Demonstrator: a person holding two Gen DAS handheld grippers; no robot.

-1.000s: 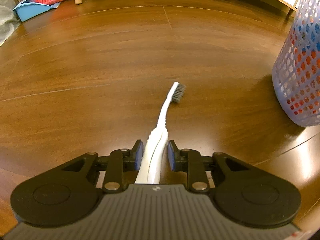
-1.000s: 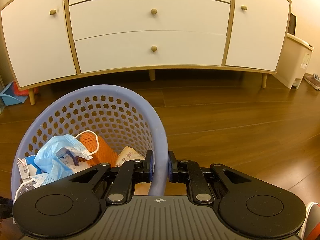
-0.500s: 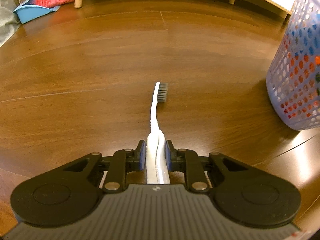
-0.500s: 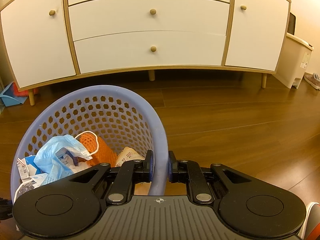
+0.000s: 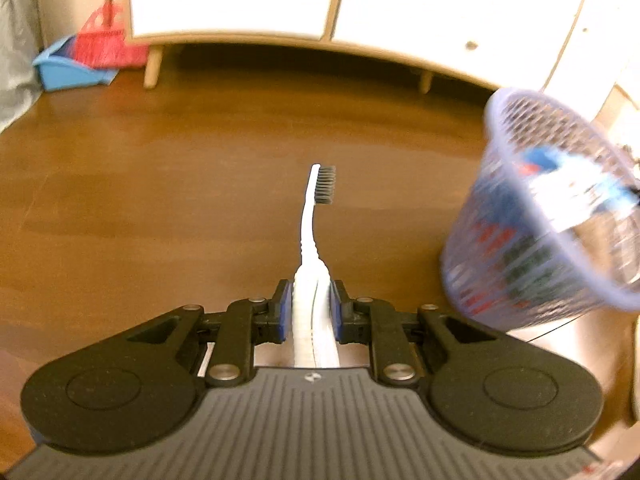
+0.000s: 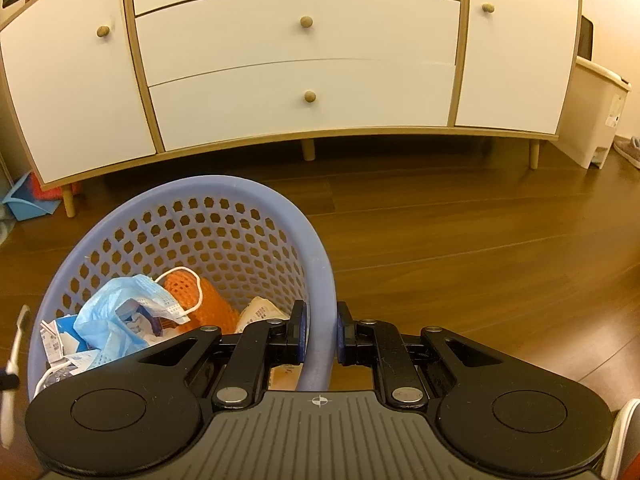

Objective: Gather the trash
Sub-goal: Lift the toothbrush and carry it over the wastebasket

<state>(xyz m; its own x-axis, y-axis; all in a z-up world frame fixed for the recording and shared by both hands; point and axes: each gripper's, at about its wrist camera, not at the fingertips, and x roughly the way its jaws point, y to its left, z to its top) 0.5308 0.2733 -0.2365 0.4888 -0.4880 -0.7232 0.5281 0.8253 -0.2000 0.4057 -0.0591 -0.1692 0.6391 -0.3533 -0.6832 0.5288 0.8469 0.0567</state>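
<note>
White plastic toothbrush [image 5: 310, 264] sits clamped in the left claw [image 5: 308, 306], raised clear of the floor, left of the basket [image 5: 536, 248]. Right view: the right claw [image 6: 319, 330] pinches the basket's rim, with mask [image 6: 120, 312] and wrappers already inside; the toothbrush appears not yet dropped in.

I'm seeing the white toothbrush [image 5: 310, 248] sticking straight forward, grey bristles facing right. The lilac mesh basket [image 6: 320, 264] is holding a blue mask [image 6: 120, 312] and scraps.
</note>
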